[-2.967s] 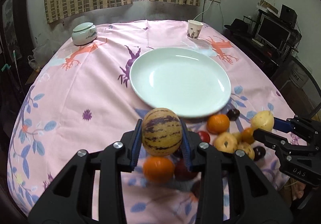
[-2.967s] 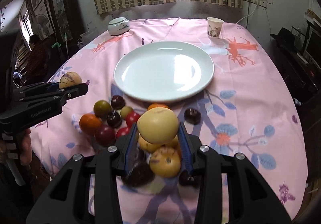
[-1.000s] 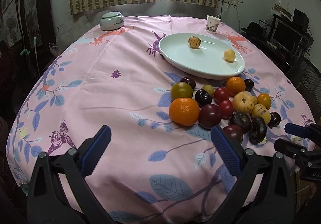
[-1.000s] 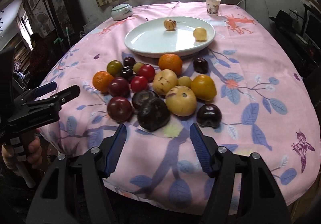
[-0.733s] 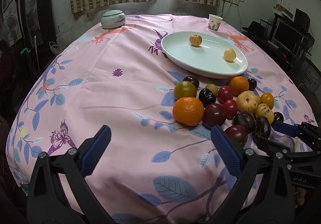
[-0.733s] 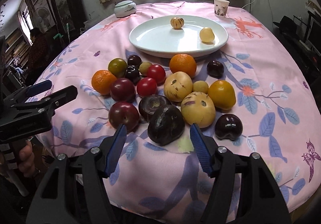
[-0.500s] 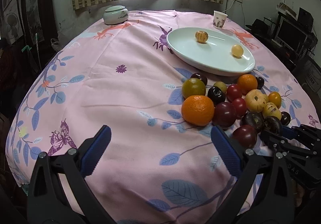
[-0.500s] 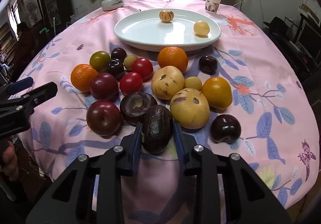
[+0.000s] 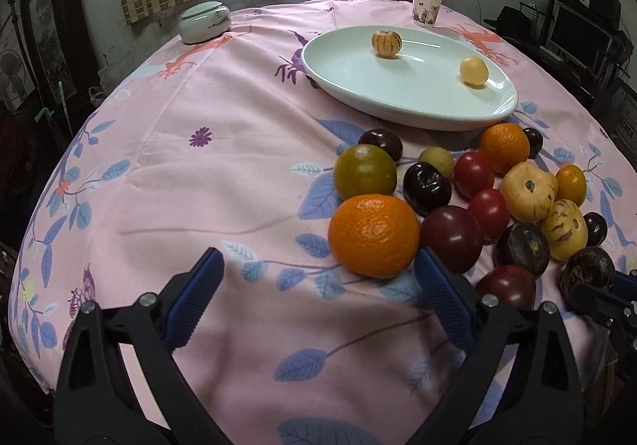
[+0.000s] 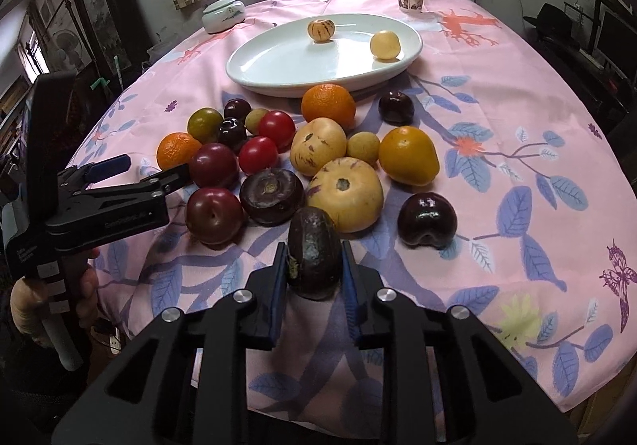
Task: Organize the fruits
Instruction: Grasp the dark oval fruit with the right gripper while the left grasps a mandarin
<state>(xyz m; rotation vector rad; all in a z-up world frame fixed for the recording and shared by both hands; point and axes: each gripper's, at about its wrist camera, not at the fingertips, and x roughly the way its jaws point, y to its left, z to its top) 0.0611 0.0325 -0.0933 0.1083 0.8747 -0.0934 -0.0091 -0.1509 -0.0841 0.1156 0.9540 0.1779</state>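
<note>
the left hand-held gripper is spread wide, grasping nothing, its jaws just narrowing a little as it lines up on the big orange. the right hand-held gripper has just clenched on a dark fruit at the pile's near edge, likely bound for the plate on the table.

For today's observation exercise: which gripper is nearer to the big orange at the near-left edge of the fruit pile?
Left. The left gripper is open just short of the big orange. The right gripper is shut on a dark fruit, across the pile.
</note>
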